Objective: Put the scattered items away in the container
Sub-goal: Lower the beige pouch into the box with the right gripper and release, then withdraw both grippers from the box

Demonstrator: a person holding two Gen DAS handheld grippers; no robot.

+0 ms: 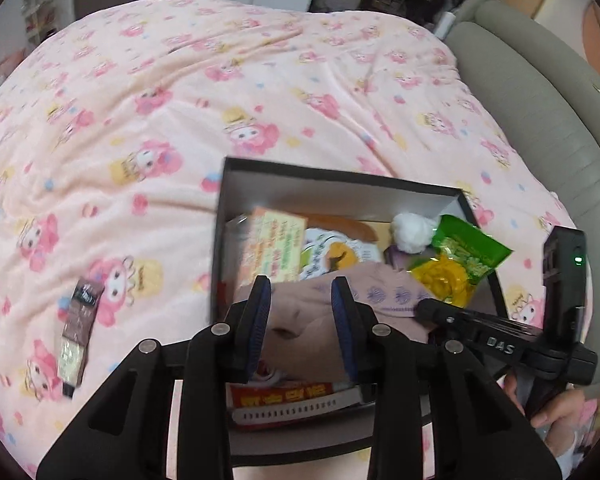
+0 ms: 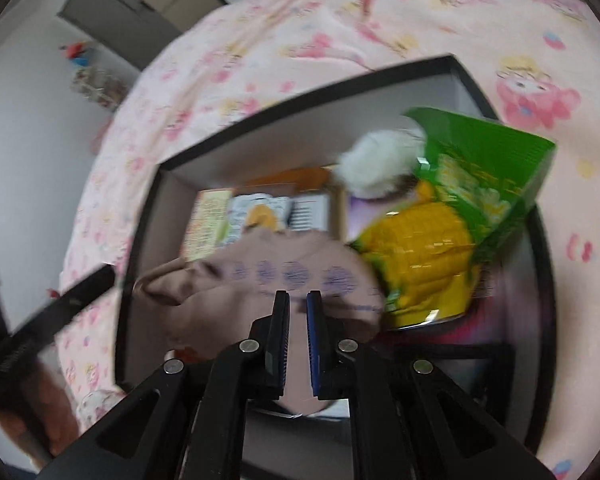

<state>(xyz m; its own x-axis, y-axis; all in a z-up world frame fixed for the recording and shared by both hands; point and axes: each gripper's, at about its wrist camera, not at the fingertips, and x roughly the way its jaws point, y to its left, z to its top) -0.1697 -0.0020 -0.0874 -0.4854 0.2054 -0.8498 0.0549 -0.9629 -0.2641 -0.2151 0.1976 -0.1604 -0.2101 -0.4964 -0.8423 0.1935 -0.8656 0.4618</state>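
One black box [image 1: 340, 178] with pale inner walls sits on a bed under a pink cartoon-print blanket [image 1: 140, 100]. Inside it I count one mauve cloth [image 1: 308, 312] with a row of purple prints, one green and yellow corn packet [image 1: 460, 264], one white fluffy ball [image 1: 412, 234], one yellow-green printed card [image 1: 274, 246], one white packet with an orange picture [image 1: 336, 254] and one red printed pack [image 1: 284, 396] near the close wall. The corn packet leans in the right far corner and its green top pokes over the right rim. Outside the box, one dark brown sachet [image 1: 78, 336] lies alone on the blanket, well left of the box.

There are two grippers. The left gripper [image 1: 302, 322] hangs over the near half of the box with its jaws apart, the cloth below them and no pad pressing it. The right gripper [image 2: 298, 312] has its jaws drawn nearly together over the cloth's edge; the blur keeps me from telling whether fabric is pinched. In the left wrist view its tip reaches in from the right rim, close beside the corn packet.

The box is crowded, with little bare floor showing. The blanket to the left and beyond lies open; a grey padded edge [image 1: 540, 120] borders the bed at right.
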